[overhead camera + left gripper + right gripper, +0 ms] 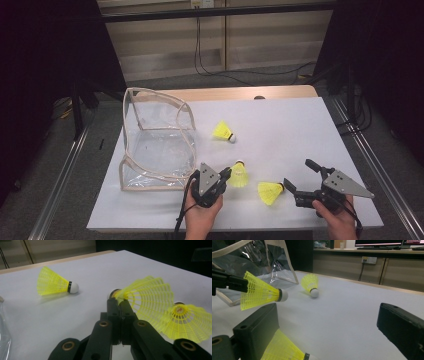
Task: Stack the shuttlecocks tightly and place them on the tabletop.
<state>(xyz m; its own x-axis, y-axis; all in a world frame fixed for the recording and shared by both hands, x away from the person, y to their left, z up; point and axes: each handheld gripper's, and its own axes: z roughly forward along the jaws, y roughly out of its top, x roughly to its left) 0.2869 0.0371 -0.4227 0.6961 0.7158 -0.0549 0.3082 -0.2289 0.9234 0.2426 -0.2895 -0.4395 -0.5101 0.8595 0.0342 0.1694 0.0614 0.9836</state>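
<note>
Left gripper (226, 175): black, matte, hinged links with brass-coloured pivots; grey three-cornered plate on top; jaws brought together on the rim of a shuttlecock's skirt, seen close in the left gripper view.
Held shuttlecock (239, 175): yellow plastic mesh skirt, flared cone, white rounded cork tip; pinched at the skirt edge, apparently lifted just off the tabletop, though the high view leaves that uncertain. It lies right of the clear bag and near the front edge.
Right gripper (296, 179): same black build, blocky flat pads; jaws standing wide apart, nothing pressed between them; held low over the front right of the tabletop.
Near shuttlecock (270, 192): yellow mesh skirt, dark band at the neck; lying on its side, just beside the right gripper's near jaw, skirt toward the left gripper.
Far shuttlecock (223, 131): same make, yellow skirt, black band, white cork; lying on its side mid-tabletop, well apart from both grippers.
Clear bag (157, 140): transparent, glossy, crinkled film with pale beige piped edges; box-shaped, open mouth facing the shuttlecocks; resting on the left part of the tabletop.
Tabletop (280, 125): smooth white sheet over a light wood board, whose far edge shows.
Hands: left hand (201, 212) and right hand (339, 220), each wrapped around its gripper body at the bottom edge.
</note>
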